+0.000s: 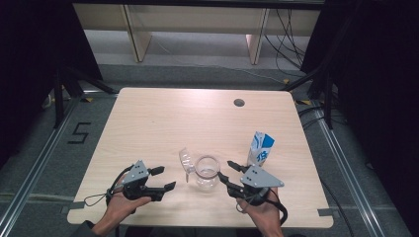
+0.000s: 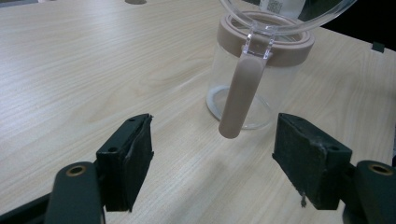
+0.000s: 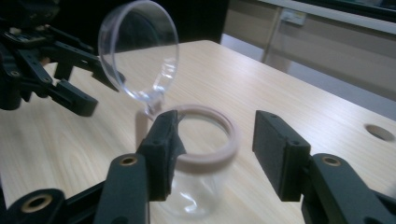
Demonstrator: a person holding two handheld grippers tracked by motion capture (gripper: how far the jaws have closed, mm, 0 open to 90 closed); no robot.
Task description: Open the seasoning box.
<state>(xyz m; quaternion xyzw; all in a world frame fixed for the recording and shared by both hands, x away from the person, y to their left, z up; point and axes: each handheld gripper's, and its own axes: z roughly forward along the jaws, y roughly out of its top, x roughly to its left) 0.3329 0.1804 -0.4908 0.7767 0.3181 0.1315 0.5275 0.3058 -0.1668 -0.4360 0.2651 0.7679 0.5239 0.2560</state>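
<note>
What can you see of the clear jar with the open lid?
The jar is clear plastic with a beige ring around its mouth and a beige handle hanging down its side. Its round clear lid is hinged open and tilted upward. It looks empty and stands upright on the table between both grippers, untouched.

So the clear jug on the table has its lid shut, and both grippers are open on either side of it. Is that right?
Not quite: the jug's lid is flipped open, standing up from the rim, as the right gripper view shows. The rest holds: the left gripper and right gripper are both open, one on each side of the jug.
</note>
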